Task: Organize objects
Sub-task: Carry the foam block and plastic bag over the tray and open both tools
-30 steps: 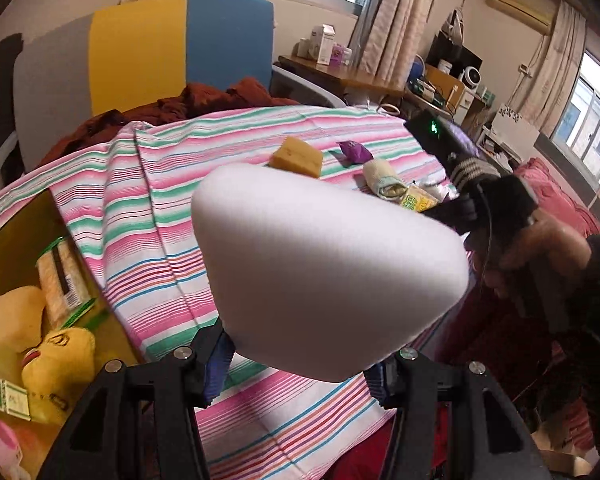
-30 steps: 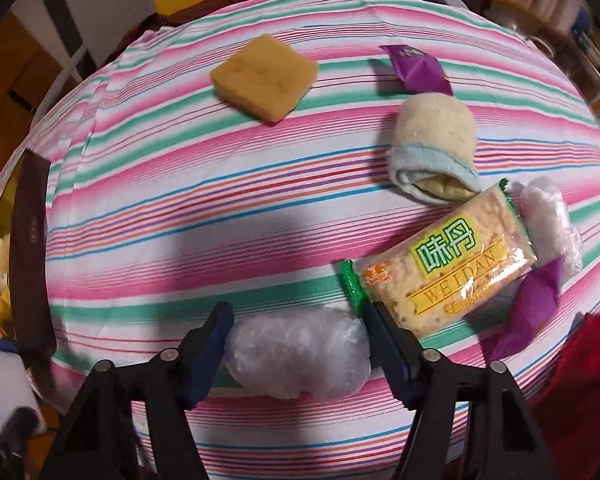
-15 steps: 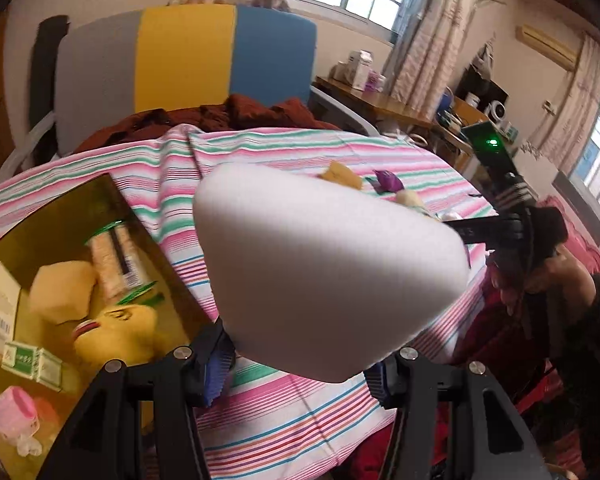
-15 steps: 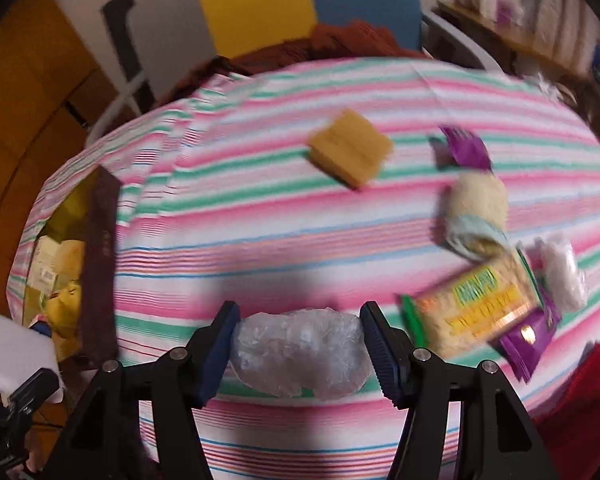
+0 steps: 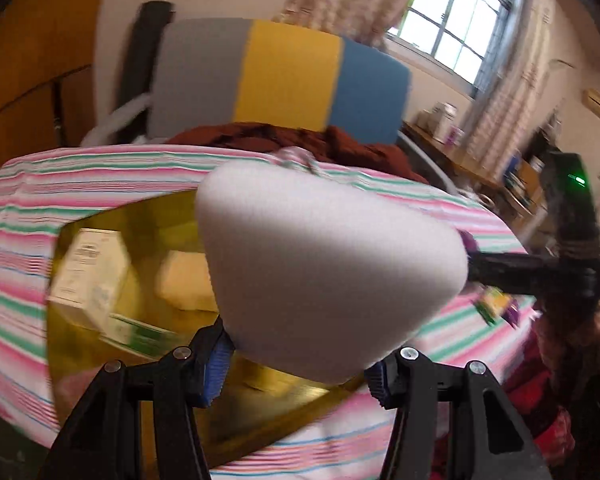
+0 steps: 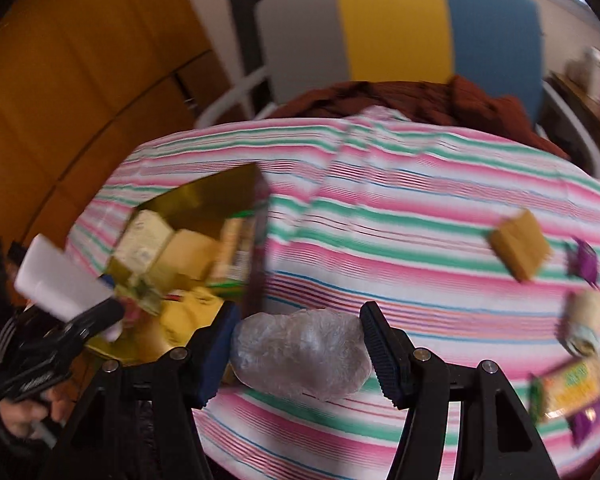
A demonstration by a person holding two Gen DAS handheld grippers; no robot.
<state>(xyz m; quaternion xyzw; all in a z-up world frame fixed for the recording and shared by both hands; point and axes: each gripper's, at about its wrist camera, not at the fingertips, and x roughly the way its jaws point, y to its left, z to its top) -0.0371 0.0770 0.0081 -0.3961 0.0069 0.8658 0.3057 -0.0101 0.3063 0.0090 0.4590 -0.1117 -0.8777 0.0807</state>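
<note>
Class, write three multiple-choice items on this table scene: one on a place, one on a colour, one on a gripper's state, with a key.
1. Where does the gold box sit?
A. the cloth's left part
B. the chair
C. the floor
2. What colour is the foam block?
A. white
B. red
C. black
3. The right gripper is
A. open and empty
B. shut on the clear plastic bundle
C. out of view

Key: 1 A, striped tablecloth surrounds it; 2 A, plainly white; 3 B, the bundle fills the gap between both fingers.
</note>
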